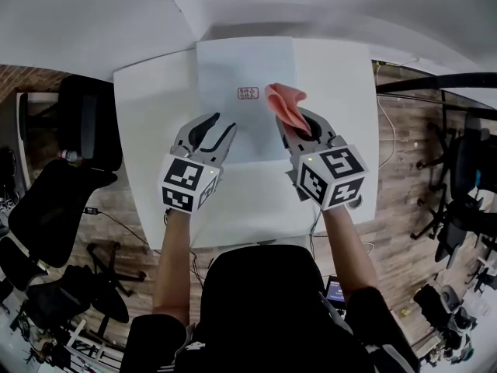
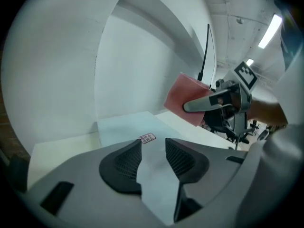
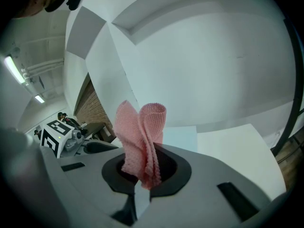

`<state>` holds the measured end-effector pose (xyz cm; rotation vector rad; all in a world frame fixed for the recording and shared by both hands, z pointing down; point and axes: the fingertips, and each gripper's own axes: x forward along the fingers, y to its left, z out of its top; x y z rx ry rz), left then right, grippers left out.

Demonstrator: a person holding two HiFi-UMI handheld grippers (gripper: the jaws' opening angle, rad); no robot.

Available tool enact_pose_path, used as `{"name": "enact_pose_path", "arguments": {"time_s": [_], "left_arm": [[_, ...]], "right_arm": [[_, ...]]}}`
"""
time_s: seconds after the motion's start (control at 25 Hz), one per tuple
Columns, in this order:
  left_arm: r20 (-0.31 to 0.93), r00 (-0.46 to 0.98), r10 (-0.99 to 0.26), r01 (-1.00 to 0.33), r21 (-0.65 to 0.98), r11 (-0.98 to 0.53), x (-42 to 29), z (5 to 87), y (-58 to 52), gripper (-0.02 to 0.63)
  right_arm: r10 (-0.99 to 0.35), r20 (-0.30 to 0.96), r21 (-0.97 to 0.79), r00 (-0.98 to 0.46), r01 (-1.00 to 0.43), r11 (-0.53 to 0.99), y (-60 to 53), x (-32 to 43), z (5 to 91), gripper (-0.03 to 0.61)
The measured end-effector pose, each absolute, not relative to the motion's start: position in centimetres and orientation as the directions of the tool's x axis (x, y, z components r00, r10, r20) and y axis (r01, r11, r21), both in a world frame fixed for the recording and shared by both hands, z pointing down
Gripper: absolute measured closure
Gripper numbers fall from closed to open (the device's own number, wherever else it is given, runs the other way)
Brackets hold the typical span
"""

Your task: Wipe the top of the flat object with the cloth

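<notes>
A white table [image 1: 342, 92] fills the middle of the head view, pushed against a white wall corner. The flat object [image 1: 245, 68], a pale rectangular sheet or thin board (the views do not settle which), lies on it at the far edge, squarely in front of the person and within reach of both arms. The left gripper [image 1: 221, 124] hovers over the sheet's near edge with its jaws apart and nothing between them, probably placed to steady the sheet during wiping. The right gripper [image 1: 299, 127] is clamped on a pink knitted cloth [image 1: 286, 106], whose bunched folds stand up beyond the jaws, above the sheet's right side and seemingly not yet touching it. A small red-printed label [image 1: 247, 92] sits near the sheet's centre.
</notes>
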<state>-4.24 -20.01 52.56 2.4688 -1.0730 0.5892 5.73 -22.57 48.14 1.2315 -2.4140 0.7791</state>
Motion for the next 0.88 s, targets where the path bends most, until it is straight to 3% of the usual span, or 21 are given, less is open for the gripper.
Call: {"name": "enact_pose_path", "arguments": {"time_s": [0.32, 0.88], "left_arm": [[0.601, 0.606, -0.521, -0.701, 0.094, -0.707, -3.5, 55.1, -19.3, 0.330], [0.677, 0.585, -0.446, -0.677, 0.105, -0.728, -3.5, 58.2, -18.6, 0.313]], "right_arm": [[-0.627, 0.524, -0.342, -0.576, -0.817, 0.465, -22.5, 5.9, 49.4, 0.534], [-0.619, 0.545, -0.347, -0.566, -0.824, 0.448, -22.6, 6.3, 50.5, 0.534]]}}
